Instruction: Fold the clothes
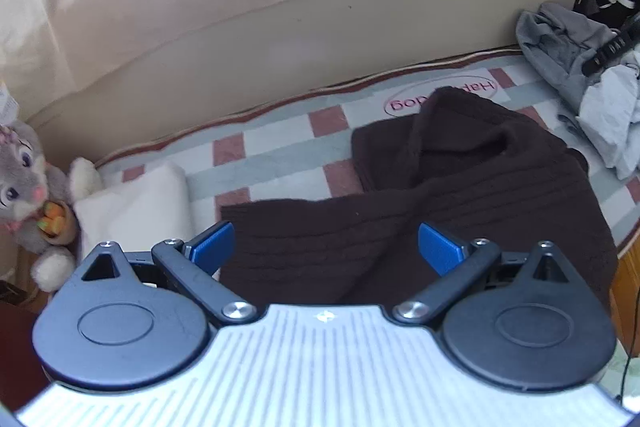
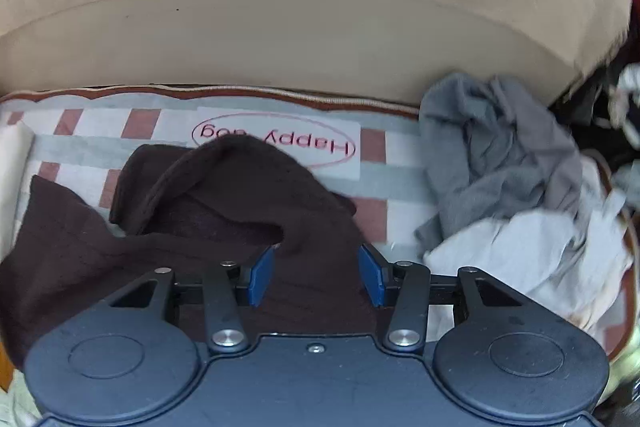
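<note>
A: Where's your left gripper (image 1: 326,247)?
B: You hold it low and level over the brown sweater (image 1: 460,195) on the checked mat (image 1: 280,147), jaws wide, empty.
A: And the right gripper (image 2: 316,277)?
B: Half open, its pads (image 2: 262,277) astride a raised sweater fold, not pinching it.
</note>
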{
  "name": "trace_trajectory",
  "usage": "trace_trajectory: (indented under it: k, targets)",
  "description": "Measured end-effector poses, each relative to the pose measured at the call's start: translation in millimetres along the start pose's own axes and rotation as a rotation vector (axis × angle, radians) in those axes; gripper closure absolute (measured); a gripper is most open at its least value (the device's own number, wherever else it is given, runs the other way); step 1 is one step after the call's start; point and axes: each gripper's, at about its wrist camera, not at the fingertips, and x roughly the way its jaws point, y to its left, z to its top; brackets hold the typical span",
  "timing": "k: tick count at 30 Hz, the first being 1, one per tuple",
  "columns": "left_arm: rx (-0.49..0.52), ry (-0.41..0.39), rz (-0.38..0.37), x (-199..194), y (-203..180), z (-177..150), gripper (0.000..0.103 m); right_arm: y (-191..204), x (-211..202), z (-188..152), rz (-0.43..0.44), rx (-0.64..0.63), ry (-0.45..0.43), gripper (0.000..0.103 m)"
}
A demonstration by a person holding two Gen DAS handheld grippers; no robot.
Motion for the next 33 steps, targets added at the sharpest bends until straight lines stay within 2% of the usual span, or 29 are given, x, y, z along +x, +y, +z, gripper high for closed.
trace_trajectory:
  k: [3,5,8,11,14,16,18,21,23,24,26,28,29,31,33]
  targets:
    - [0.056,0.027,-0.016,1.9,-14.2,9.9,0.001,0.0,8.8,-2.8,0.050,0.009,-0.007,0.050]
    - [0.152,0.079,-0.052,15.0,-33.5,14.7,0.001,-1.4,16.2,-8.6,0.092,0.016,-0.009,0.050]
    - [0.269,0.061,-0.072,37.2,-59.2,16.1,0.001,-3.4,27.3,-17.4,0.154,0.027,-0.011,0.050]
    - [0.233,0.024,-0.163,71.9,-70.3,24.2,0.003,-7.9,41.3,-28.3,0.209,0.046,-0.012,0.050]
    - [0.169,0.017,-0.241,119.4,-76.6,33.0,0.005,-32.0,67.8,-62.1,0.218,0.151,-0.025,0.050]
    - [0.140,0.039,-0.286,155.8,-81.2,35.6,0.016,-47.0,77.3,-88.9,0.235,0.229,-0.061,0.050]
    - [0.130,0.061,-0.322,184.2,-85.9,35.0,0.033,-62.0,86.7,-115.7,0.252,0.307,-0.097,0.050]
    - [0.176,0.097,-0.384,206.8,-79.7,29.9,0.033,-76.0,81.8,-163.5,0.276,0.422,-0.187,0.050]
    - [0.263,0.062,-0.421,212.1,-69.0,30.3,0.033,-78.3,63.4,-199.4,0.283,0.496,-0.264,0.050]
    - [0.294,0.040,-0.428,217.7,-63.1,33.4,0.033,-79.4,57.8,-209.3,0.256,0.533,-0.264,0.050]
    - [0.339,-0.007,-0.420,232.7,-52.1,41.3,0.033,-82.1,59.4,-197.0,0.202,0.593,-0.177,0.049]
    - [0.321,-0.005,-0.399,253.9,-43.0,50.9,0.033,-84.3,71.3,-160.4,0.210,0.635,-0.133,0.049]
    - [0.284,0.011,-0.397,264.7,-38.5,54.9,0.033,-83.5,82.2,-140.8,0.230,0.640,-0.121,0.049]
    - [0.135,0.042,-0.440,279.2,-27.3,57.1,0.033,-75.0,105.8,-123.5,0.191,0.600,-0.076,0.049]
    - [0.025,0.051,-0.448,284.7,-19.1,54.0,0.033,-68.0,121.0,-134.4,0.139,0.603,-0.076,0.049]
